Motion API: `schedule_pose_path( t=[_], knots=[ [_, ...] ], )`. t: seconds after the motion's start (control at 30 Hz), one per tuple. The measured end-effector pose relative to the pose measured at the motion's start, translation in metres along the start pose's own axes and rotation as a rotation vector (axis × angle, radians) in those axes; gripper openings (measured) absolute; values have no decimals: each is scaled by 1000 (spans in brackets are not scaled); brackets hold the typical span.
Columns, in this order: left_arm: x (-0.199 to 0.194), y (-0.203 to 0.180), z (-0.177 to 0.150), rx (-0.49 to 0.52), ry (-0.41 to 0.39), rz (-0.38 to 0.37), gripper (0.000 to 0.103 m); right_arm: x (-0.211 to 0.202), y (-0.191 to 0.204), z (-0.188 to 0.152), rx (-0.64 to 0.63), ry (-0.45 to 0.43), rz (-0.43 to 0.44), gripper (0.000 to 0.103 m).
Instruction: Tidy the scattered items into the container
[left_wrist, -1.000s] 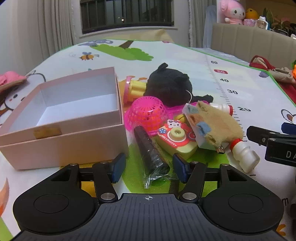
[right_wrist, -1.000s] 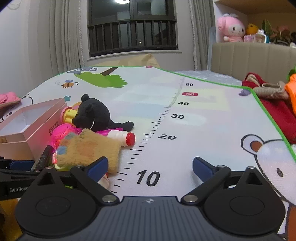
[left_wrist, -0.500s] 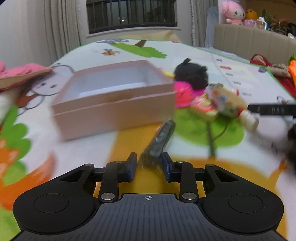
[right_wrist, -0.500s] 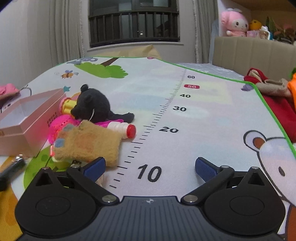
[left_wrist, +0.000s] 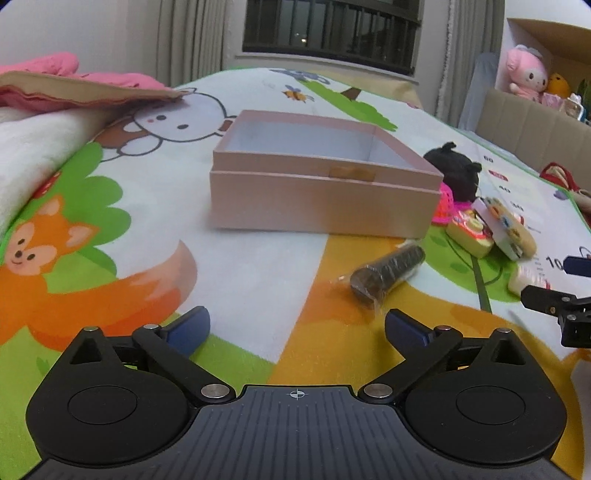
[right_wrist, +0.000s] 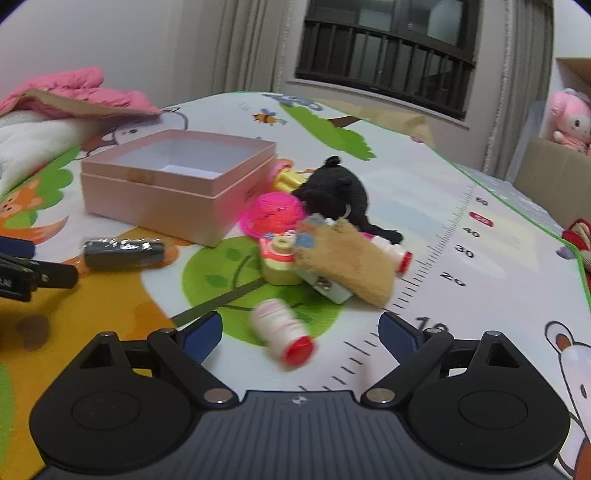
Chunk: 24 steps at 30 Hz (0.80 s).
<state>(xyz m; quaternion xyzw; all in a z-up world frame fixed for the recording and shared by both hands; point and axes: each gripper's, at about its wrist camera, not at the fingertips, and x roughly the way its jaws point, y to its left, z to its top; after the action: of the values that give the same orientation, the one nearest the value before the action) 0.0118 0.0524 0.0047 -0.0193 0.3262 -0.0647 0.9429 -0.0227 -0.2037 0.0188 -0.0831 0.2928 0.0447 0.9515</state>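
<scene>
Left gripper (left_wrist: 295, 328) fingers apart, empty — dark plastic-wrapped cylinder (left_wrist: 388, 272) lies right of centre, below the open pink cardboard box (left_wrist: 325, 192); right gripper (right_wrist: 300, 330) spread around the white red-capped bottle (right_wrist: 284, 338).

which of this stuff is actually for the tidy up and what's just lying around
Part of the job:
pink box, the container
dark wrapped roll
small white bottle
toy camera
tan furry pouch
black plush
pink basket

Just lying about:
pink jacket
white blanket
pink bunny plush
play mat
</scene>
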Motion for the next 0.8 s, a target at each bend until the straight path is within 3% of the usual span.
schedule_pose_path(
  t=[0.1,0.17,0.33,0.5,0.63,0.8],
  knots=[
    [3,-3,-1,10,8,14,103,10,5,3,12,21,2,90],
    [4,-4,-1,18,14,22,103,21,5,5,34,50,6,80],
    [2,-6,-1,26,11,32,103,31,2,5,93,84,6,78],
    [-2,-27,7,68,10,-90,103,36,-1,3,128,106,-23,92],
    [16,-44,16,154,29,-29,103,40,-4,3,163,132,-51,103],
    [30,-41,26,240,21,68,103,43,-10,2,196,150,-29,103]
  ],
)
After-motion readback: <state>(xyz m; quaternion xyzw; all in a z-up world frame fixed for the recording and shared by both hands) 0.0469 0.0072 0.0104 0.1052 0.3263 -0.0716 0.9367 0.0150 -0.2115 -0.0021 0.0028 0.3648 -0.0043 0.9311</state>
